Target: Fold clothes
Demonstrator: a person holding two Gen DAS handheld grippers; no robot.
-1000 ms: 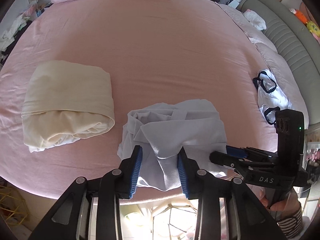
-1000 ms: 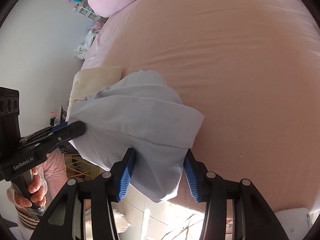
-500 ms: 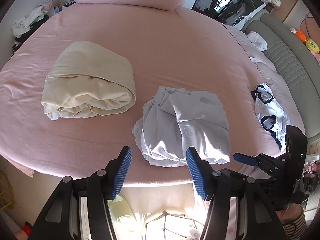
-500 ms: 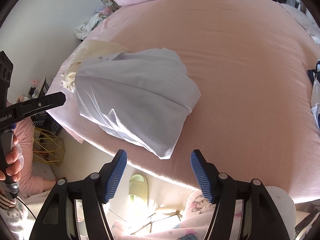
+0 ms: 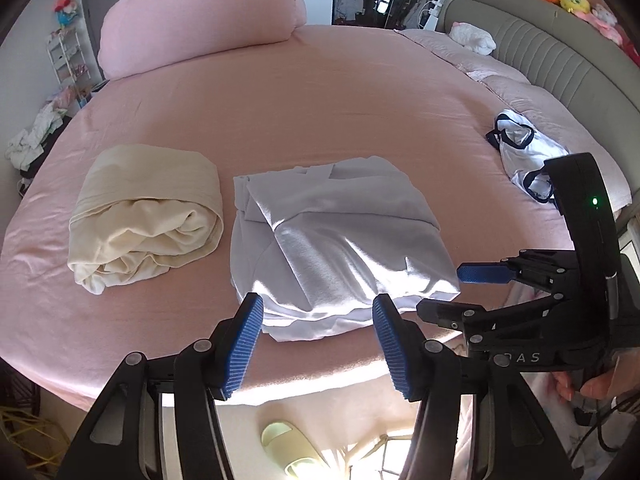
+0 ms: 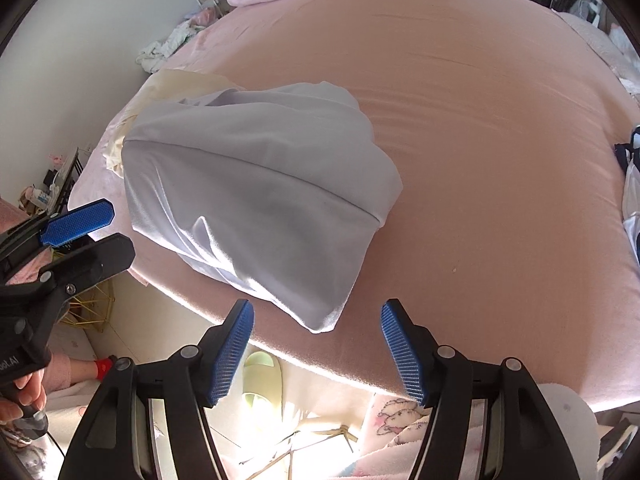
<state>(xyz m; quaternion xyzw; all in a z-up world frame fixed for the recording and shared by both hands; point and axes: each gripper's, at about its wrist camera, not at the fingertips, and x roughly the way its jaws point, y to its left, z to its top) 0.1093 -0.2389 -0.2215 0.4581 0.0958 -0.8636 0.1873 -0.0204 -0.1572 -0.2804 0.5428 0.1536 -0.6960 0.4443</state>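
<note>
Two bundles folded, one piece left loose

White garment (image 5: 340, 240) folded at bed (image 5: 320, 92) edge beside cream bundle (image 5: 148, 208); navy-trimmed top (image 5: 520, 148) crumpled far right. Left gripper (image 5: 318, 320), right gripper (image 6: 316, 340) spread wide, holding nothing.

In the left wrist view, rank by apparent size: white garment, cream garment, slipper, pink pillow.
1. Pink pillow and white garment: similar, and nearness makes it unsure.
2. Cream garment.
3. Slipper, partly hidden.

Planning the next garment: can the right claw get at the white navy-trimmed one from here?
Probably yes. The white navy-trimmed garment lies on bare pink sheet at the right claw's far right; nothing sits between, and its jaws are open.
</note>
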